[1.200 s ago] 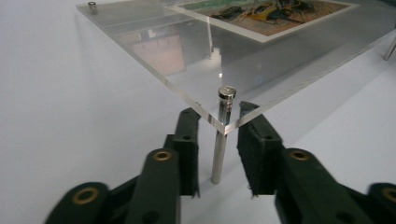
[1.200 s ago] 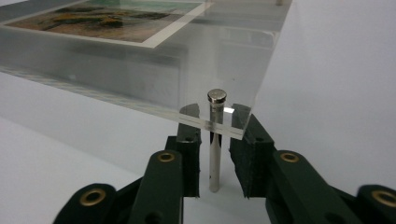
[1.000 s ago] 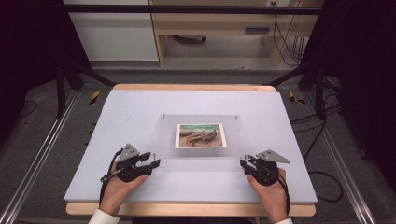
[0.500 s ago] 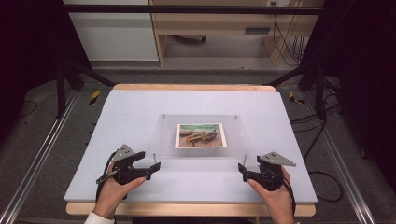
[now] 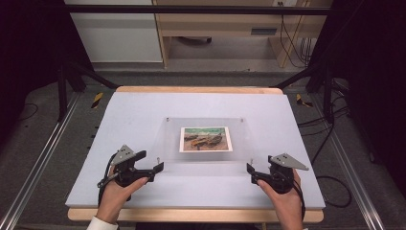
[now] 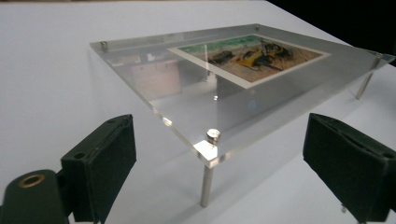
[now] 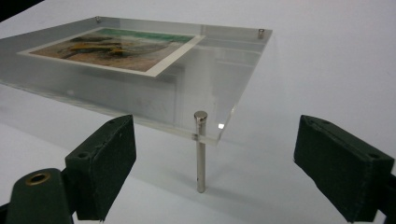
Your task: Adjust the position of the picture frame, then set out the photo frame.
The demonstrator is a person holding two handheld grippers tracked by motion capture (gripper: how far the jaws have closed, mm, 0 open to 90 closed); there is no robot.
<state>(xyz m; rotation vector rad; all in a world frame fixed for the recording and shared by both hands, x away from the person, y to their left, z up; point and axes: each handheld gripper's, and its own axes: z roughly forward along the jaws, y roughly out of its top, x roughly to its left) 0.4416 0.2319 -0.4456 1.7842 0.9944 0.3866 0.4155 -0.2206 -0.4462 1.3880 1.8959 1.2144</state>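
1. Risk: tipping or sliding the frame (image 5: 205,140) if one gripper closes or lifts before the other; thin legs and a slick clear plate likely give little forgiveness.
2. Risk: bending the near right leg (image 7: 201,151), should the jaws pinch the pin instead of the plate edge; same for the near left leg (image 6: 206,179).
3. Risk: losing the photo (image 5: 206,139) if the plate tilts, though how firmly held cannot be told.
4. Left gripper (image 5: 152,168): jaws wide apart, holding nothing, touching nothing; near left corner straight ahead at 12 o'clock between them.
5. Right gripper (image 5: 250,169): jaws wide apart, empty, clear of the plate; near right corner and pin at 12 o'clock between them.
6. Frame: mid-counter (image 5: 143,110), on four legs, between the grippers and just beyond, left one at 8 o'clock of it, right at 4 o'clock.
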